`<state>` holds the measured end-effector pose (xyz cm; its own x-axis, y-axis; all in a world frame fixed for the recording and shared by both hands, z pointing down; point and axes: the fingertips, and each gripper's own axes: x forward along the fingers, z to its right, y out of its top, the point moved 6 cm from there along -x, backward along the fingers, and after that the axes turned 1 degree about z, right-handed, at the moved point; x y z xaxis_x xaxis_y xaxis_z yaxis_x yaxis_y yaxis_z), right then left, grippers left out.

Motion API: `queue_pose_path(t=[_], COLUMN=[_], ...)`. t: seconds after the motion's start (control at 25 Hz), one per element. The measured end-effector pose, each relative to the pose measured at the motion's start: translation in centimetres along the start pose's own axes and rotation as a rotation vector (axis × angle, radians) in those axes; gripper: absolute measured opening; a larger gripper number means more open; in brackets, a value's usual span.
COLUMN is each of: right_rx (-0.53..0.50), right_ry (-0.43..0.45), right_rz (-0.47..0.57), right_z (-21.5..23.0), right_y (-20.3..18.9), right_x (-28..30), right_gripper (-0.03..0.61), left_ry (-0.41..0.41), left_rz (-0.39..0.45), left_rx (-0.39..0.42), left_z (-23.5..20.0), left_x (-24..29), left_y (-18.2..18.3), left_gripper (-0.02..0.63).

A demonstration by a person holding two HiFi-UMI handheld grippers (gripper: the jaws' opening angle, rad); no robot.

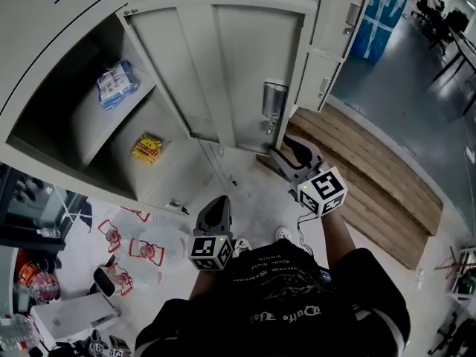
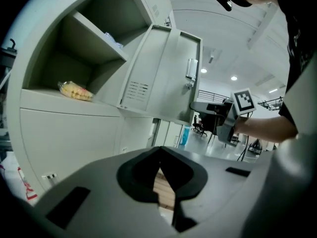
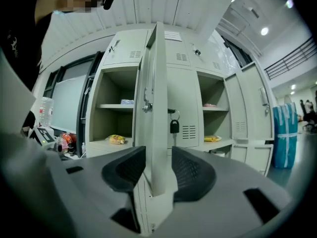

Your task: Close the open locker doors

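You're working in even, bright light; ceiling lamps (image 2: 233, 78) glow beyond your left gripper (image 2: 159, 150). Its near jaws are soft and dark. Both gripper views bow and blacken at the corners. The locker shelves (image 1: 82, 129) ahead of it sit in mild shadow.

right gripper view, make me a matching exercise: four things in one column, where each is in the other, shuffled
1 left yellow packet
2 blue-white packet
3 key
4 open door's edge

a hanging on a closed locker door
b between the fingers of the right gripper
c on the shelf in the left locker
d under that shelf

Pairs: 1-d, 2-c, 3-a, 4-b
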<state>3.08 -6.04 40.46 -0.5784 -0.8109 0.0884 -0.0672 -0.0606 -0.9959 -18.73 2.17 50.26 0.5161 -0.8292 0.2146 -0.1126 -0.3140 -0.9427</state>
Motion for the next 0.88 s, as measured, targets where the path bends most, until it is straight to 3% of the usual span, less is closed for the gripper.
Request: queue_pose_path(t=[0.16,0.28,0.56,0.88], right_rx=[-0.039,-0.039,-0.001,0.007], right_ry=[0.069,0.116,0.314,0.493], right_rz=[-0.009,-0.007,0.009,0.067], right_z=[0.0,0.1,-1.9,-6.4], right_y=[0.4,0.5,0.6,1.2], right_x=[0.6,0.5,-1.2,-1.6], right_gripper=[0.101,0.100,0.091,0.101], left_ry=[0.119,0.176,0.298,0.540], left_rz=[0.079,0.093,0.101,0.121], left_rx=[0.007,0.001,0.010,-0.043], left_z=[0.2,0.4,1.8,1.3], left_x=[-0.5,-0.8,-2.5,-6.5], left_y=[0.9,1.0,0.3,-1.2], left_gripper=[0.008,0.008,0.008,0.008])
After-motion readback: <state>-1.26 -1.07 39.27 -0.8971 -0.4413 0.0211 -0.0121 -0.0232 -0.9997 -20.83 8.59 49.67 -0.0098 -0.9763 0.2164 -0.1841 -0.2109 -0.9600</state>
